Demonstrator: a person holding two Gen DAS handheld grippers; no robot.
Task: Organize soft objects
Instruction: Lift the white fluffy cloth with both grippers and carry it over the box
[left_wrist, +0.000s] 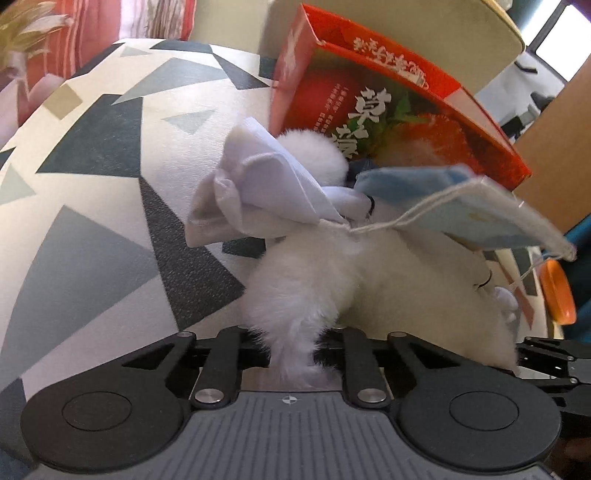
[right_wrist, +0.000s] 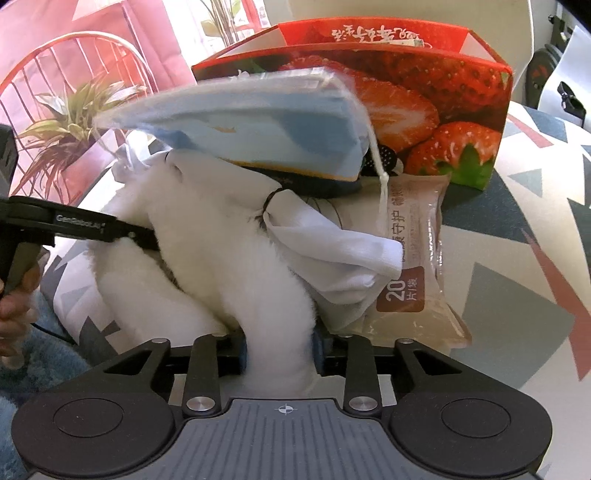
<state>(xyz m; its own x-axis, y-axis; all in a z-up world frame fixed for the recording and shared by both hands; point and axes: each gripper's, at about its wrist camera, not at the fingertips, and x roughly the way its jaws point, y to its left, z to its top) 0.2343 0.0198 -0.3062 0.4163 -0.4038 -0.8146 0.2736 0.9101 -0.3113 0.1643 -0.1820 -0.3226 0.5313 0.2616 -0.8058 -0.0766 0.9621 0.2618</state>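
Both grippers, left (left_wrist: 293, 354) and right (right_wrist: 279, 354), pinch white plush toy (left_wrist: 332, 273) limbs, apparently steadying it before the strawberry box (right_wrist: 424, 96).

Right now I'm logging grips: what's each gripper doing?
Left gripper: closed on a limb of the white plush toy.
Right gripper: closed on another limb of the plush toy.
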